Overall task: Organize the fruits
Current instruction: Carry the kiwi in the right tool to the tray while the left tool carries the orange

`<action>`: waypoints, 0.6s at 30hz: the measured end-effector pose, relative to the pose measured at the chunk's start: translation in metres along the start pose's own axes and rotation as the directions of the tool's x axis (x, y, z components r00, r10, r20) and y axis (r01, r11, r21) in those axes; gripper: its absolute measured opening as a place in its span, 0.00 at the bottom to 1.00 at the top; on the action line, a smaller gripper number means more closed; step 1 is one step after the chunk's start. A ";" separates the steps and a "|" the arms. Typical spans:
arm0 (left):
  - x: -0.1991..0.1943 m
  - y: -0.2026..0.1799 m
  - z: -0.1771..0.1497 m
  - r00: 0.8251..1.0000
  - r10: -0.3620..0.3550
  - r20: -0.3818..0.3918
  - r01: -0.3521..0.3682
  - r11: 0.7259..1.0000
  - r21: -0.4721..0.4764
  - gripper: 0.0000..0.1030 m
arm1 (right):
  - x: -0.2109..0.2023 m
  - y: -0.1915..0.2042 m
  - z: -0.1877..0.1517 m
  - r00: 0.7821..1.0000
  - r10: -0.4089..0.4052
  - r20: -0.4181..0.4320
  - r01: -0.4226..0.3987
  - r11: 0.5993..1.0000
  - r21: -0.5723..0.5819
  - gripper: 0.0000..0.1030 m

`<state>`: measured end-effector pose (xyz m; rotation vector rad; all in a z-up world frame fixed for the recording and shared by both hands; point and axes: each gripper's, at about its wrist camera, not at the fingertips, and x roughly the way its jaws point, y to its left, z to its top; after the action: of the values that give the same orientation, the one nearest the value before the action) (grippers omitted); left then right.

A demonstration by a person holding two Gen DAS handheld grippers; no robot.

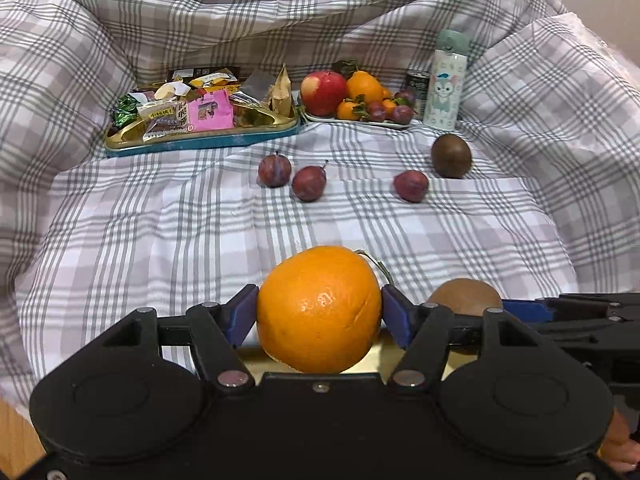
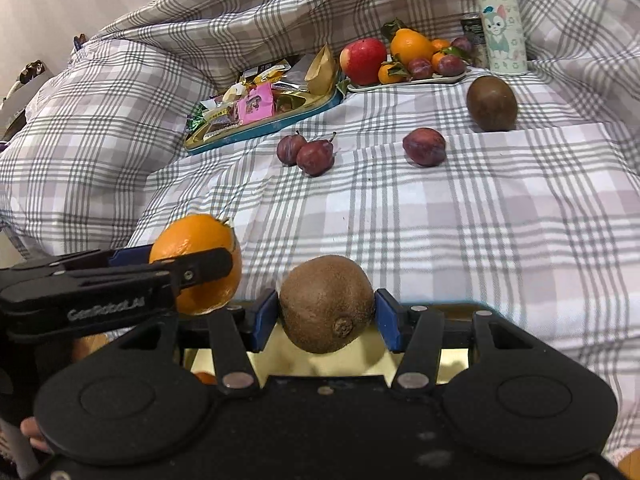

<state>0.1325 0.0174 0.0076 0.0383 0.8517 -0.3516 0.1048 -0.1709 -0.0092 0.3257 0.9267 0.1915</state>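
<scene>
The left gripper (image 1: 319,312) grips an orange (image 1: 319,309) near the camera. The right gripper (image 2: 327,312) grips a kiwi (image 2: 327,304) just right of it. Three plums (image 1: 308,183) and another kiwi (image 1: 451,156) lie farther on the cloth (image 1: 160,220), before the fruit plate (image 1: 394,124).

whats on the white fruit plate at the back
The white plate holds a red apple, a big orange, small leafy tangerines and plums. Anything behind that pile is hidden.
</scene>
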 end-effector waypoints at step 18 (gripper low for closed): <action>-0.055 -0.054 -0.067 0.994 -0.087 -0.063 0.088 0.996 0.010 0.65 | -0.079 -0.022 -0.056 0.997 -0.032 0.065 0.033 0.999 -0.017 0.54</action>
<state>0.0329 -0.0057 0.0103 0.0237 0.9151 -0.4401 0.0135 -0.2040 0.0112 0.2977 0.8655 0.1584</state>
